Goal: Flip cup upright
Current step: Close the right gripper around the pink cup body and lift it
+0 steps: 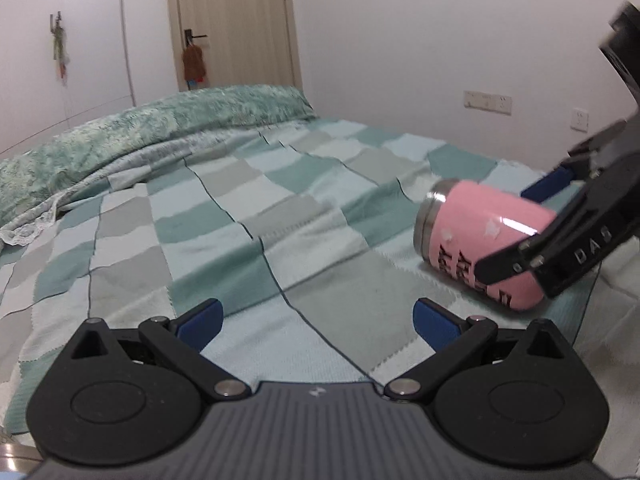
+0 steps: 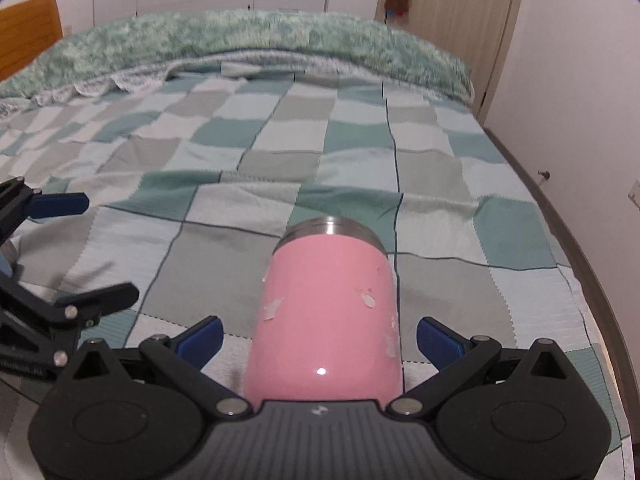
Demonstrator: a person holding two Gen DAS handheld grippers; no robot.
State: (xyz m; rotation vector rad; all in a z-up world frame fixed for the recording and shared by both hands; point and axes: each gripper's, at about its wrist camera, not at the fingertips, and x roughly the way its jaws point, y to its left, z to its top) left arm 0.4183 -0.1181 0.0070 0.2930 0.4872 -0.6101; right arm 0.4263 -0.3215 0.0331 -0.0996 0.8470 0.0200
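A pink cup with a steel rim is lying on its side on a bed covered in a green, grey and pale blue checked blanket. The cup's rim is pointing away from the right gripper, whose jaws are being held wide on either side of the cup's body, with a gap showing between each blue pad and the pink wall. In the left wrist view the cup is seen at the right, with black lettering on its side and the right gripper's fingers around it. The left gripper is being held over bare blanket, well apart from the cup, its jaws wide and holding nothing. A fluffy green quilt is lying bunched along the far side of the bed.
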